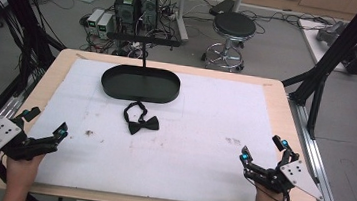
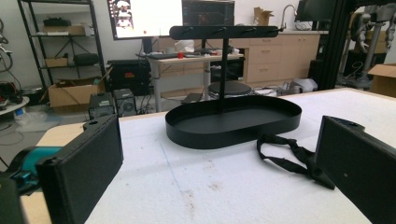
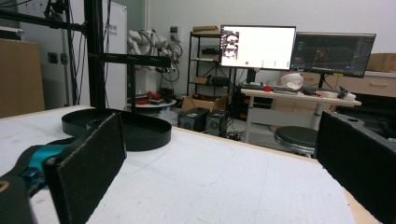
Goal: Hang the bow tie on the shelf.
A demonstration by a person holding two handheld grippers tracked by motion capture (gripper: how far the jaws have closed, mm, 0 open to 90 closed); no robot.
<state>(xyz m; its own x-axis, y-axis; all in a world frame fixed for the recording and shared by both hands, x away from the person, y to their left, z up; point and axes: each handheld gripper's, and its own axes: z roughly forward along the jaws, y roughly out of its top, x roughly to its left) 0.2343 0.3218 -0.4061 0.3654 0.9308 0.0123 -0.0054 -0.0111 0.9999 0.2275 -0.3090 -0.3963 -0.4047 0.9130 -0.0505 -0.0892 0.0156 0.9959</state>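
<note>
Table (image 1: 277,98): wooden top under a white mat (image 1: 203,128), lightly stained. Tray stand (image 1: 140,84): black oval tray at the far middle of the mat, an upright post rising from it with a crossbar on top. Bow tie (image 1: 141,123): black, flat on the mat just in front of the tray, apart from both tools. Left gripper (image 1: 45,129): near left corner, jaws wide apart, holding nothing. Right gripper (image 1: 263,150): near right corner, jaws wide apart, holding nothing.
</note>
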